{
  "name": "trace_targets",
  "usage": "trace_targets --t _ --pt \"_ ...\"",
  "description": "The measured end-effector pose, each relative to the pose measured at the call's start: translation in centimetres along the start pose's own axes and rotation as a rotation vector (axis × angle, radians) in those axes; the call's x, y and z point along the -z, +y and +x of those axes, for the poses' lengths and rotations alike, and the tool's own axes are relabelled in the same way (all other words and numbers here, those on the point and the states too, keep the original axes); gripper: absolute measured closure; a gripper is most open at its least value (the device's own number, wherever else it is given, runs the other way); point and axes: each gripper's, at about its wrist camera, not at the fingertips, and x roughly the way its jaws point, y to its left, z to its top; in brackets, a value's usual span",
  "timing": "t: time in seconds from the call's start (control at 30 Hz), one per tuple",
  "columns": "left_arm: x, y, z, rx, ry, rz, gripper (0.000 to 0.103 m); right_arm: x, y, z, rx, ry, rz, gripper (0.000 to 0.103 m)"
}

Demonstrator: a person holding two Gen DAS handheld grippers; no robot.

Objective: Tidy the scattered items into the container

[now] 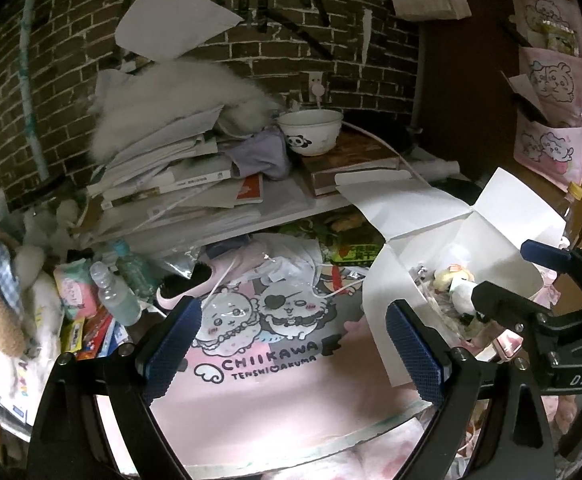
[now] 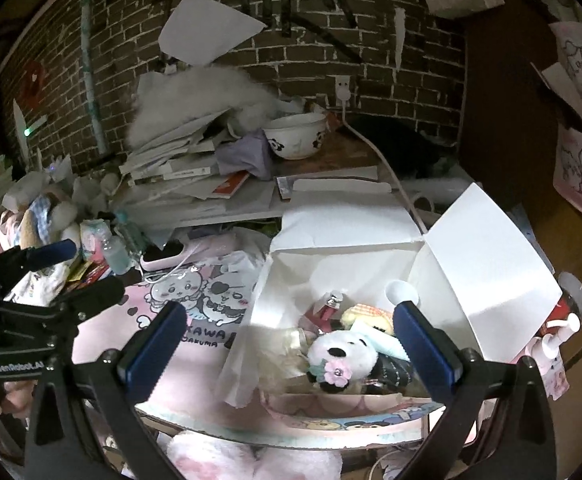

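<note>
Both grippers are spread wide and empty: the right gripper (image 2: 287, 344) hangs over the white cardboard box (image 2: 487, 256), panda plush (image 2: 343, 350) directly below; the left gripper (image 1: 293, 344) hovers above the pink Chiikawa mat (image 1: 275, 384). Next, steer left toward the small bottle (image 1: 117, 296), closing squarely across its body.

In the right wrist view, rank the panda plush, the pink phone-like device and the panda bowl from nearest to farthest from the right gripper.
From the right gripper:
1. Panda plush, in the white box, just ahead between the fingers.
2. Pink device, ahead-left on the table beyond the Chiikawa cloth.
3. Panda bowl, up on the back shelf by the wall.
</note>
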Motion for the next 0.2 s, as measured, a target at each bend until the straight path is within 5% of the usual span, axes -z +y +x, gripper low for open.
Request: trace_targets --t 0.2 --pt "0.1 0.18 0.13 -0.004 0.004 -0.003 0.01 0.11 0.13 0.43 -0.027 0.015 0.013 0.0"
